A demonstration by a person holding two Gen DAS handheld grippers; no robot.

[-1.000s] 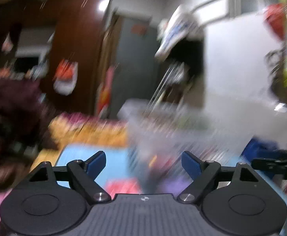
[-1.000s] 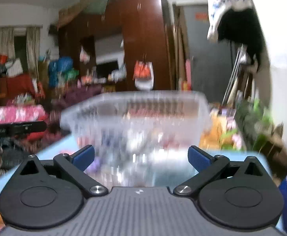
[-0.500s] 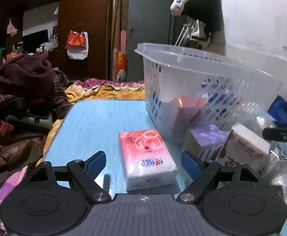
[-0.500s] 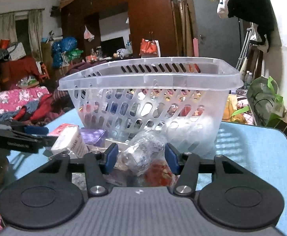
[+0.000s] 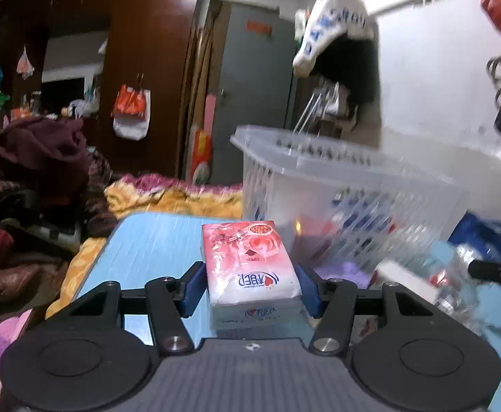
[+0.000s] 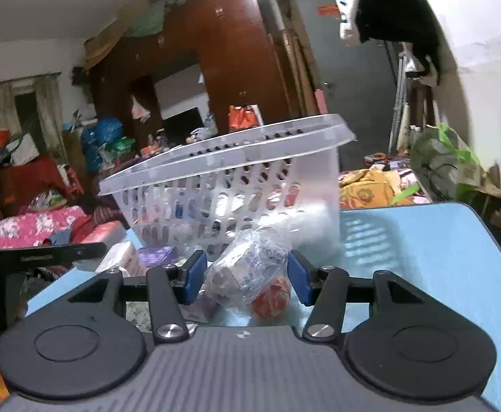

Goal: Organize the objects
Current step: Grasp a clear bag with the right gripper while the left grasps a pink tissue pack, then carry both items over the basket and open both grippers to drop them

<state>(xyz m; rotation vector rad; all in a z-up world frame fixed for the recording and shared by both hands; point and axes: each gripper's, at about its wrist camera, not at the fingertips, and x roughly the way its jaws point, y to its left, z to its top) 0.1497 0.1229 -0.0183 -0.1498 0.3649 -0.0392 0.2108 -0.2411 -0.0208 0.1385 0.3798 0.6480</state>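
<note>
translucent perforated plastic basket, glossy film-wrapped tissue pack, crinkly clear plastic bag, matt blue tabletop

Basket blocking straight ahead; bare blue tabletop free on its right, clutter left.

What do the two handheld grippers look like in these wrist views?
Both look alike. The left gripper and right gripper each have blue pads on black linkage arms with silver pivot bolts, two round black discs, and a grey ribbed body with a small round mark.
</note>
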